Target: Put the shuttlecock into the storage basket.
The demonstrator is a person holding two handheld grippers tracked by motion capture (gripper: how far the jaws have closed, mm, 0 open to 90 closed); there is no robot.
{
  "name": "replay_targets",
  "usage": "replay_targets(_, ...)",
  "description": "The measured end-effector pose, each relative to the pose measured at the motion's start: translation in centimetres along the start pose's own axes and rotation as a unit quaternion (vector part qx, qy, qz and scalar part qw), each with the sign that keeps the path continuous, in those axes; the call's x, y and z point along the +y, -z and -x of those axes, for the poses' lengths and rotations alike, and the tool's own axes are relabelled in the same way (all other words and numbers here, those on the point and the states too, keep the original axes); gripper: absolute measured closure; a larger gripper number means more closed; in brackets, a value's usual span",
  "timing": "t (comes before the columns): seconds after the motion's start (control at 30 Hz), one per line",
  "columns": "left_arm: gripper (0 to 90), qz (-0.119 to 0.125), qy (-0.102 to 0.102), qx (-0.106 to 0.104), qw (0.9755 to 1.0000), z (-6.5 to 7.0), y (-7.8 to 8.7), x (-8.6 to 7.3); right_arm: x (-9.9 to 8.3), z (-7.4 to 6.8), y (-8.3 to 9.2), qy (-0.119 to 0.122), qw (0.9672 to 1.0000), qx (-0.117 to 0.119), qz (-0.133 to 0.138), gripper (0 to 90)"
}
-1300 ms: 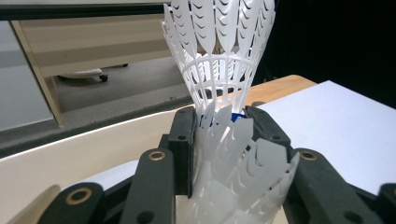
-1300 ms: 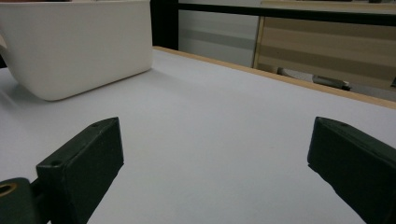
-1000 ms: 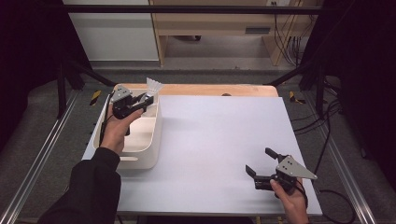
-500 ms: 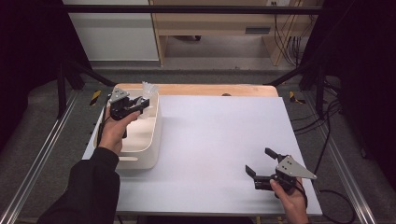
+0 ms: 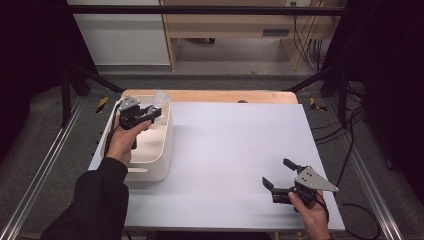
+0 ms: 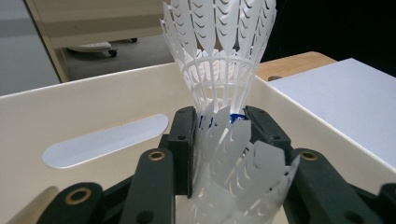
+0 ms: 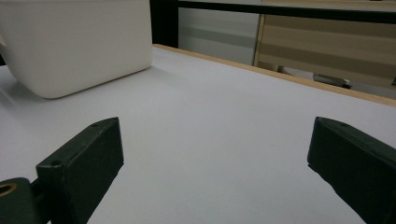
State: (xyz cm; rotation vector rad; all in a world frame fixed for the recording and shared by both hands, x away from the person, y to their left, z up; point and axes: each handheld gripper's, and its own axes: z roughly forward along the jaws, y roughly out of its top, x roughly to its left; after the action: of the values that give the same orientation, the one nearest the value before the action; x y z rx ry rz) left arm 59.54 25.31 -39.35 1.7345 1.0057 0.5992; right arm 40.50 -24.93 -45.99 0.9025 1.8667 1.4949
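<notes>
Left gripper (image 6: 219, 126) slightly shifted, jaws clamping seemingly two stacked shuttlecocks (image 6: 224, 60).

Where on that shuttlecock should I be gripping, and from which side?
At the narrow neck beside the blue band, where the left gripper now clamps the shuttlecock. Come from the cork end, along its axis, jaws on opposite sides. The open plastic skirt flares wide and looks flexible, so it would likely buckle; a second skirt appears nested at the jaws. It is held over the white bin.
</notes>
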Motion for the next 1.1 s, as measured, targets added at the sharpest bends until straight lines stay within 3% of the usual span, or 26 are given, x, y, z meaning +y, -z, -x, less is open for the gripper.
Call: replay_targets(1.1,64.8,-0.023,-0.009,-0.005,0.9997,0.12,-0.34,-0.33,-0.13,-0.05,-0.18,0.0,1.0,0.003,-0.007,4.0)
